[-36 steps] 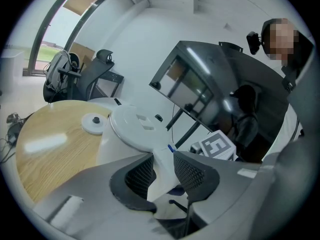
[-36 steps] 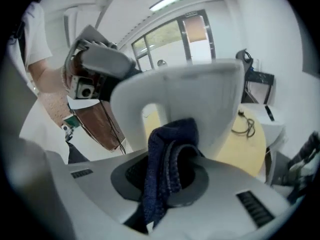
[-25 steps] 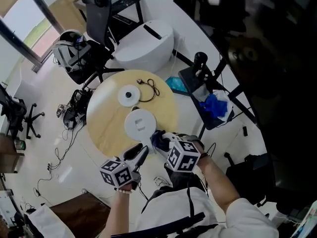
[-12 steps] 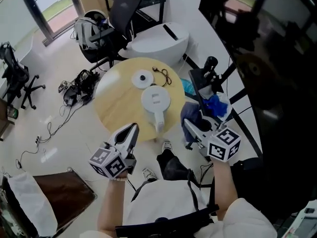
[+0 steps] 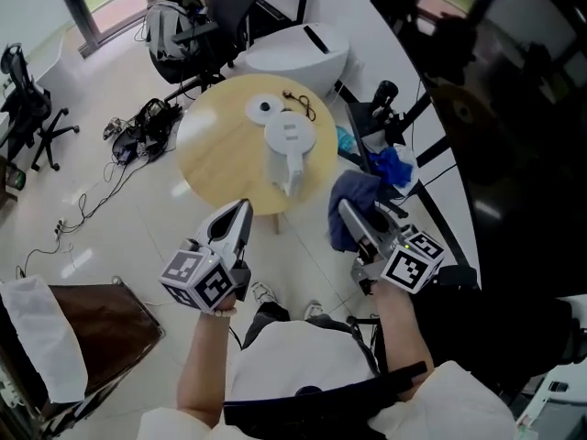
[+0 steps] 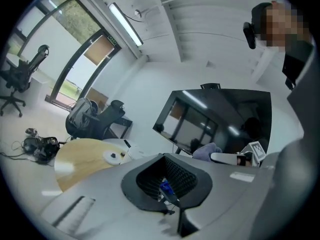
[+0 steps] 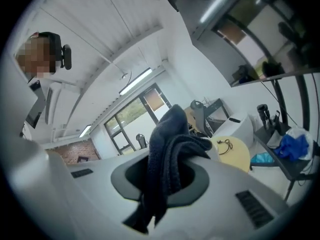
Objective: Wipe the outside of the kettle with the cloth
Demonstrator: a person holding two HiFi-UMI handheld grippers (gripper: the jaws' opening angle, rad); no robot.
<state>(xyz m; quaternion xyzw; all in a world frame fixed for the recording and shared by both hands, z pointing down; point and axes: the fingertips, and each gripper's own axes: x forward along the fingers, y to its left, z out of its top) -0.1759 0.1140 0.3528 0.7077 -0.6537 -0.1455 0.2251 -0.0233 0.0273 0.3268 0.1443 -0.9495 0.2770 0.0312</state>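
Kettle (image 5: 290,143): sitting on the round table (image 5: 215,159), its handle (image 5: 288,180) pointing toward 6 o'clock.
Right gripper (image 5: 356,220): clamping the dark cloth (image 5: 352,193), which is hanging bunched.
Left gripper (image 5: 243,209): jaws just finishing closing, gripping nothing.
Kettle's bearing: lying at 11 o'clock from the cloth, well apart; neither gripper is standing clearly nearer.
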